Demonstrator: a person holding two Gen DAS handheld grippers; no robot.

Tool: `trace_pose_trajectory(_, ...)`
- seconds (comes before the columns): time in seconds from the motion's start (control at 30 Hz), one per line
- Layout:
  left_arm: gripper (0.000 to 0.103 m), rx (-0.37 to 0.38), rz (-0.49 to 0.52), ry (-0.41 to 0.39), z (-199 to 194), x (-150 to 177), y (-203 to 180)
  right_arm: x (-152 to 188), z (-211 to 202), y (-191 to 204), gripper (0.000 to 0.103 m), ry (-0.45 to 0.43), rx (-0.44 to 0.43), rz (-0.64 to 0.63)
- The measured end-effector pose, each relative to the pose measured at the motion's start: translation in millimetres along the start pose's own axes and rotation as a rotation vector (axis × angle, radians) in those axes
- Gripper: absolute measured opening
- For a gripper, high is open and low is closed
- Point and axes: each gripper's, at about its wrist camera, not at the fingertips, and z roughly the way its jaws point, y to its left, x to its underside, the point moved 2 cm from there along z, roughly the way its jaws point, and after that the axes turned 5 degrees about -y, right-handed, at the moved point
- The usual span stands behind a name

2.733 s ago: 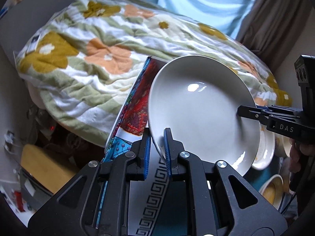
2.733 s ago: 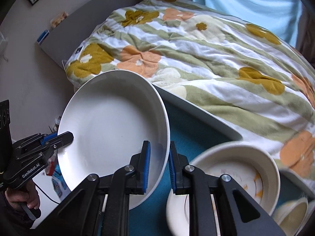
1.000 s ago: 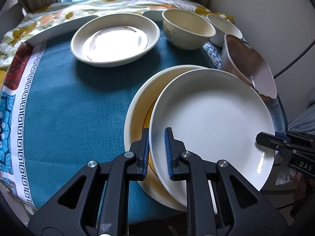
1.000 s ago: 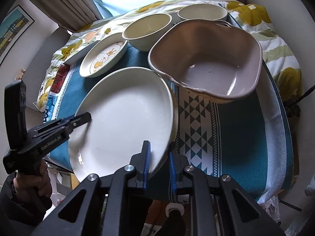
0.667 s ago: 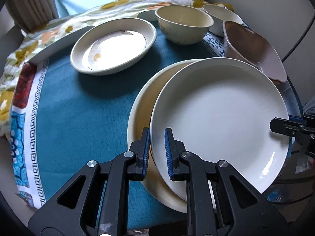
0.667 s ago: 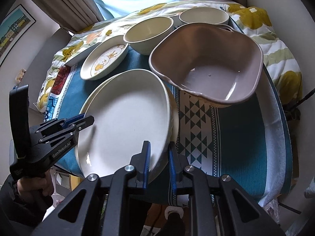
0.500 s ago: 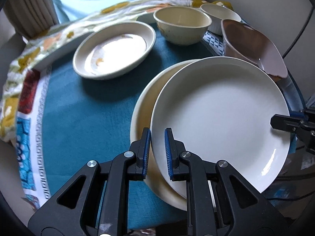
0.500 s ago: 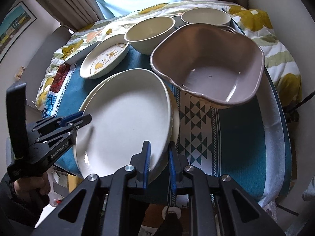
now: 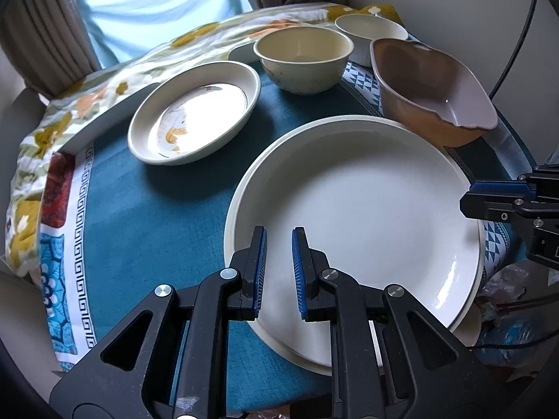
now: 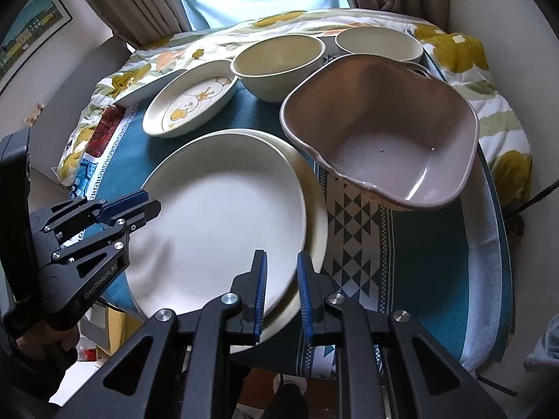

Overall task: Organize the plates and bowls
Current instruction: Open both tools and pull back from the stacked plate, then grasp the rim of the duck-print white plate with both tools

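White plate [image 9: 363, 216] lies nested on a cream plate [image 9: 241, 188] on the teal-clothed desk [image 9: 157, 216] in the left wrist view; the left tool [image 9: 278, 272] is clamped on its near rim. From the right wrist view, the right tool [image 10: 281, 289] pinches the opposite rim, with a brown bowl [image 10: 384, 132] just beside the stack.

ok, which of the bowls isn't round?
The brown bowl, nearest the stacked plates: its rim is squarish and wavy with a pour lip. The two cream bowls behind it are round.
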Motion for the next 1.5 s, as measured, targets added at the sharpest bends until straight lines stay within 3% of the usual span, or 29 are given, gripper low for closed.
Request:
trace_pose_trajectory(0.27, 0.014, 0.022, -0.052, -0.034, -26.1, -10.9, 5.8, -6.9, -20.3, 2.7, 0.016, -0.04, -0.025, -0.002)
trace_pose_trajectory(0.33, 0.024, 0.015, -0.078, -0.046, -40.9, -15.7, 11.8, -12.6, -30.5, 7.0, 0.016, -0.063, -0.04, -0.017)
trace_pose_trajectory(0.37, 0.04, 0.007, -0.091, -0.057, -48.7, -18.2, 15.2, -16.4, -36.6, 9.7, 0.016, -0.075, -0.059, -0.023)
trace_pose_trajectory(0.4, 0.068, -0.012, -0.108, -0.08, -61.3, -21.6, 21.0, -20.7, -42.5, 12.8, 0.016, -0.085, -0.077, -0.029)
trace_pose_trajectory(0.47, 0.094, -0.041, -0.134, -0.14, -84.4, -27.7, 31.3, -29.0, -53.1, 19.0, 0.017, -0.107, -0.105, -0.043)
trace_pose_trajectory(0.53, 0.102, -0.071, -0.151, -0.199, -107.7, -33.8, 42.3, -38.5, -63.7, 28.1, 0.041, -0.136, -0.13, -0.069)
trace_pose_trajectory(0.57, 0.103, -0.085, -0.155, -0.215, -115.8, -36.9, 48.0, -42.0, -67.0, 32.6, 0.075, -0.148, -0.14, -0.082)
trace_pose_trajectory(0.6, 0.103, -0.097, -0.165, -0.229, -122.9, -40.5, 55.8, -47.1, -69.9, 38.7, 0.102, -0.163, -0.15, -0.1)
trace_pose_trajectory(0.7, 0.103, -0.103, -0.199, -0.259, -134.1, -50.2, 82.6, -62.7, -73.6, 54.4, 0.103, -0.219, -0.156, -0.142)
trace_pose_trajectory(0.9, 0.103, -0.061, -0.218, -0.244, -120.4, -75.7, 146.6, -102.2, -52.7, 80.3, 0.103, -0.187, -0.124, -0.145)
trace_pose_trajectory(1.0, 0.102, -0.005, -0.219, -0.191, -89.4, -86.5, 177.8, -123.4, -29.6, 88.8, 0.103, -0.198, -0.076, -0.076)
trace_pose_trajectory(1.17, 0.1, 0.135, -0.252, -0.078, -22.7, -95.0, 223.6, -146.0, 29.4, 95.9, 0.103, -0.098, -0.038, 0.013)
trace_pose_trajectory(1.27, 0.086, 0.2, -0.251, -0.021, 21.4, -100.0, 237.0, -152.6, 61.7, 93.8, 0.102, -0.06, -0.012, 0.08)
trace_pose_trajectory(1.33, 0.074, 0.241, -0.248, 0.022, 52.8, -102.8, 243.1, -155.7, 82.8, 91.7, 0.094, -0.037, 0.019, 0.121)
trace_pose_trajectory(1.4, 0.061, 0.285, -0.239, 0.064, 83.9, -105.5, 245.6, -156.8, 102.7, 88.6, 0.078, -0.012, 0.048, 0.152)
trace_pose_trajectory(1.5, 0.052, 0.323, -0.209, 0.104, 116.8, -108.9, 243.7, -157.1, 125.4, 81.0, 0.063, 0.016, 0.077, 0.201)
